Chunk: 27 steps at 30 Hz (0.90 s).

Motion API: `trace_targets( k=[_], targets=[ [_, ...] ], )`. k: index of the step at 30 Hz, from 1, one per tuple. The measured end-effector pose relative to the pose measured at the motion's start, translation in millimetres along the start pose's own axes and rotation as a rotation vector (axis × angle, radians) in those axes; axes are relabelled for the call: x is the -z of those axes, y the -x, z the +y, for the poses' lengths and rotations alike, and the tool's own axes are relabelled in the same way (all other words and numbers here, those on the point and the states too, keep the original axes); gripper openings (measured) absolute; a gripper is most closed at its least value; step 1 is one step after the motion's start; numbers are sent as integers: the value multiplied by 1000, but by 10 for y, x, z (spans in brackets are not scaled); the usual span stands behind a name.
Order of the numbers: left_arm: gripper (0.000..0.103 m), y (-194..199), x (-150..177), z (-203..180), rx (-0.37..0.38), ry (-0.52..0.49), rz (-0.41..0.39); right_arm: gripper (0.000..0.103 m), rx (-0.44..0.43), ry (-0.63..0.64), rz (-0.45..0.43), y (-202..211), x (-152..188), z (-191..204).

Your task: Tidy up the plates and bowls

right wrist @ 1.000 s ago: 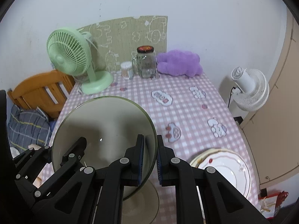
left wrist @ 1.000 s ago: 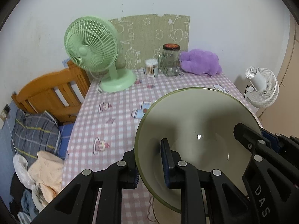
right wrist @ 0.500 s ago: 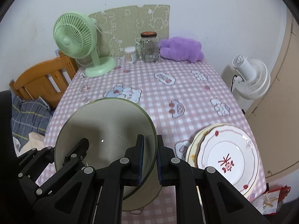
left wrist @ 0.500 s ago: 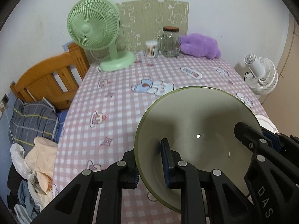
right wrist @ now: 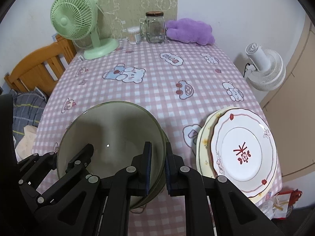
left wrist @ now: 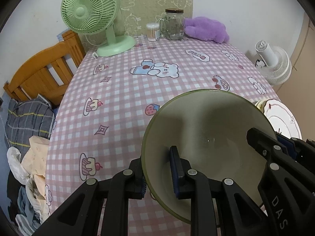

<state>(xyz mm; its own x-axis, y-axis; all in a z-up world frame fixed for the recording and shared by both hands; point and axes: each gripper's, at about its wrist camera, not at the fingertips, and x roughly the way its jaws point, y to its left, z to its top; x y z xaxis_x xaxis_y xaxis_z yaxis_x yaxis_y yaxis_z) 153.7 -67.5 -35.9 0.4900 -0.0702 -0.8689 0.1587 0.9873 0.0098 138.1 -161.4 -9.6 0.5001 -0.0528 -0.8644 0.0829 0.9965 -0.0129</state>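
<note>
Holding that green glass bowl (right wrist: 110, 137) with both grippers pinching its rim; plates (right wrist: 242, 151) already stacked, bowl's left.

The green glass bowl (left wrist: 206, 133) hides the counter (left wrist: 122, 90) beneath it, and whether its base touches the cloth cannot be told. In the right wrist view a second rim shows just under the bowl's right side; whether that is another bowl is unclear. The stacked plates (right wrist: 242, 149) are largely covered by the bowl and the right gripper (left wrist: 279, 143) in the left wrist view. The lower plate shows only as a cream crescent. The white fan (right wrist: 263, 72) has its base out of sight behind the counter edge. The jar's (right wrist: 155, 27) contents are too small to make out.
</note>
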Motion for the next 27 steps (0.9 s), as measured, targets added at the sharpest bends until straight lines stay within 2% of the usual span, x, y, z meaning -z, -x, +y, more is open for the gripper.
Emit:
trace_targets(
  k=[6,17,21,24,27],
  targets=[
    [18,-56,17,-37,20,-5,27,15,27,7,15,-24,21,-6],
    [19,-97,18,-71,-3,-21,15,15,64,29,38,-130,9,3],
    [19,-106,28,-75,-4,-18,13,15,50,14,56,-178,29,-29],
    [25,-94,38,-79,5,-19,19,15,49,11,58,-158,41,-27],
    [36,-72,50,-54,42,-3,36,15,40,5,64,-134,48,-35]
  ],
)
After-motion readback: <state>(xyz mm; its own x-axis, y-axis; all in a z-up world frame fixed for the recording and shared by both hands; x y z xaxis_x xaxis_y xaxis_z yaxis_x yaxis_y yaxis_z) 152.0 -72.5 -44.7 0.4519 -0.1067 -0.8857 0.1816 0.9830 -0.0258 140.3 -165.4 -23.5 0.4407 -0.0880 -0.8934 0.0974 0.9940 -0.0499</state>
